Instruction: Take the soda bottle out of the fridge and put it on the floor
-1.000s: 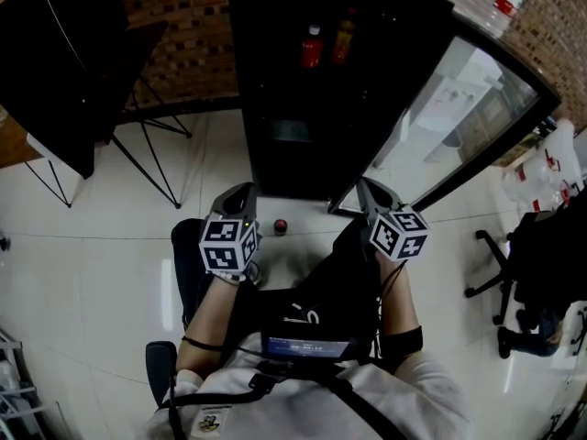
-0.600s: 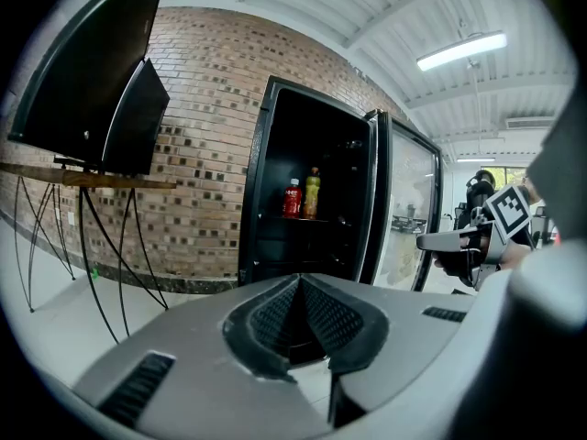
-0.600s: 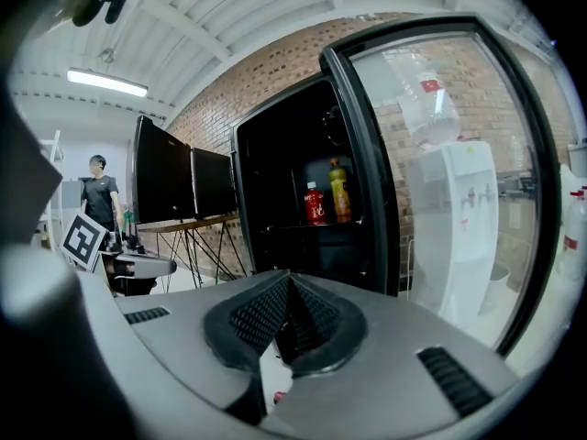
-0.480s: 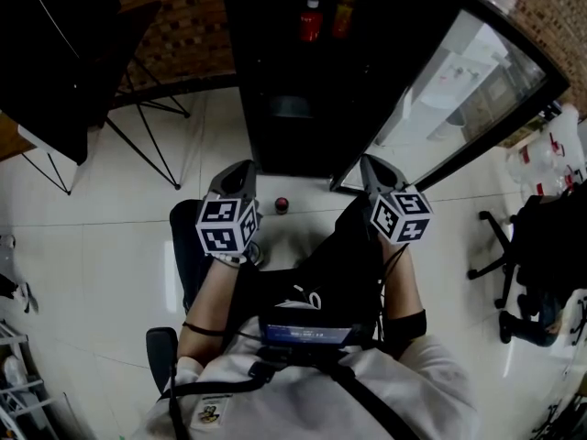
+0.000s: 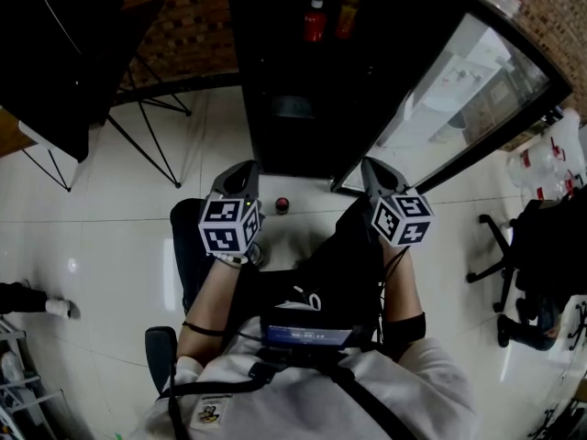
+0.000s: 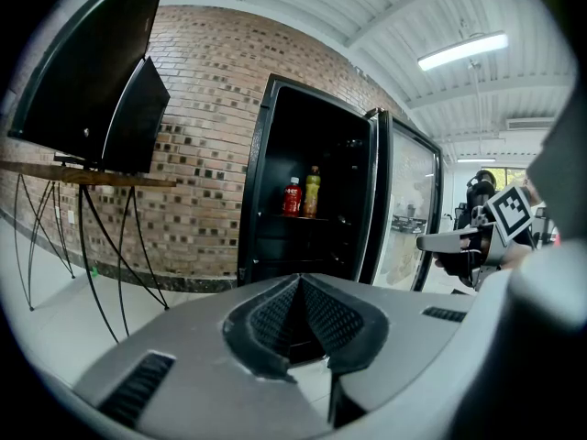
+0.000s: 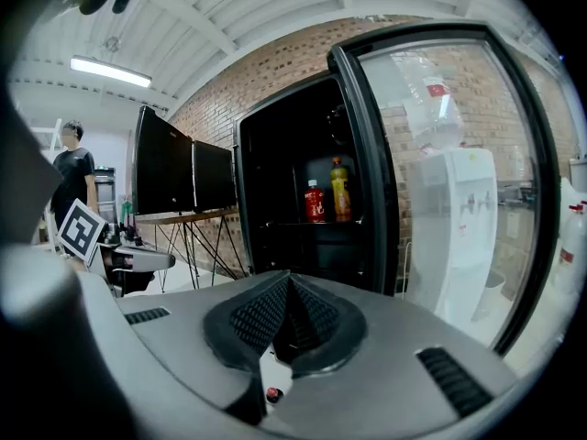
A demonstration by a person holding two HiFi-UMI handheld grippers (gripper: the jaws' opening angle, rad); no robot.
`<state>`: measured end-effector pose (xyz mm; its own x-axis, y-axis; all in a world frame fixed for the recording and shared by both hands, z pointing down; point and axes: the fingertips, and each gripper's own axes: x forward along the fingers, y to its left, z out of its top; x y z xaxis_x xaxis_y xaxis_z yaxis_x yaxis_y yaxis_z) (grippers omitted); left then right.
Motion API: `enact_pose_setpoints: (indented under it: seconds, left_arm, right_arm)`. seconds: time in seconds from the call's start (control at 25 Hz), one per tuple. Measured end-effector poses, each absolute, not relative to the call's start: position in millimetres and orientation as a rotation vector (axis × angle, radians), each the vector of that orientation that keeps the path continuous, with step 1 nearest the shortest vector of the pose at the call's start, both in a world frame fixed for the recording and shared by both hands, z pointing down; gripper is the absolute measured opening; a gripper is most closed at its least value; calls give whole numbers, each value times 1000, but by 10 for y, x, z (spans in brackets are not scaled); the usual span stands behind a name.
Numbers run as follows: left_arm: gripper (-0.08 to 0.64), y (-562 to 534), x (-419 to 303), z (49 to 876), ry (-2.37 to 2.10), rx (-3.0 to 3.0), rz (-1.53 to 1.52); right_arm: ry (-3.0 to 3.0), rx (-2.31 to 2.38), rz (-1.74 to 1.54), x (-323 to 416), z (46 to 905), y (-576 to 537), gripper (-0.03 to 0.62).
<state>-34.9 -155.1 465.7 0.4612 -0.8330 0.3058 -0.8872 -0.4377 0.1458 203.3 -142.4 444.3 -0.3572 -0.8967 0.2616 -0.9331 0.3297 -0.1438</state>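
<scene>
The red soda bottle stands on a shelf inside the open black fridge, with a yellow bottle to its right. Both bottles show in the left gripper view, red bottle and yellow bottle, and in the right gripper view, red bottle and yellow bottle. My left gripper and right gripper hang side by side in front of the fridge, well short of the shelf. The left gripper and right gripper are both shut with nothing between their pads.
The fridge's glass door stands swung open to the right. A small red object lies on the white floor between the grippers. A black screen on a trestle stand is at the left, a water dispenser behind the door, an office chair at the right.
Both grippers have kept their places in front of the fridge. A person's leg and white shoe have come into the head view at the left edge.
</scene>
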Motion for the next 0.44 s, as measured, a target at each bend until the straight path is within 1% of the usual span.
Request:
enact_pose_setpoints:
  seconds: [0.44]
  left_arm:
    - [2,-1561,-403,4662,-1476,2421,265]
  right_arm:
    - [-2446,1687,398,1996,4440,-1431,2]
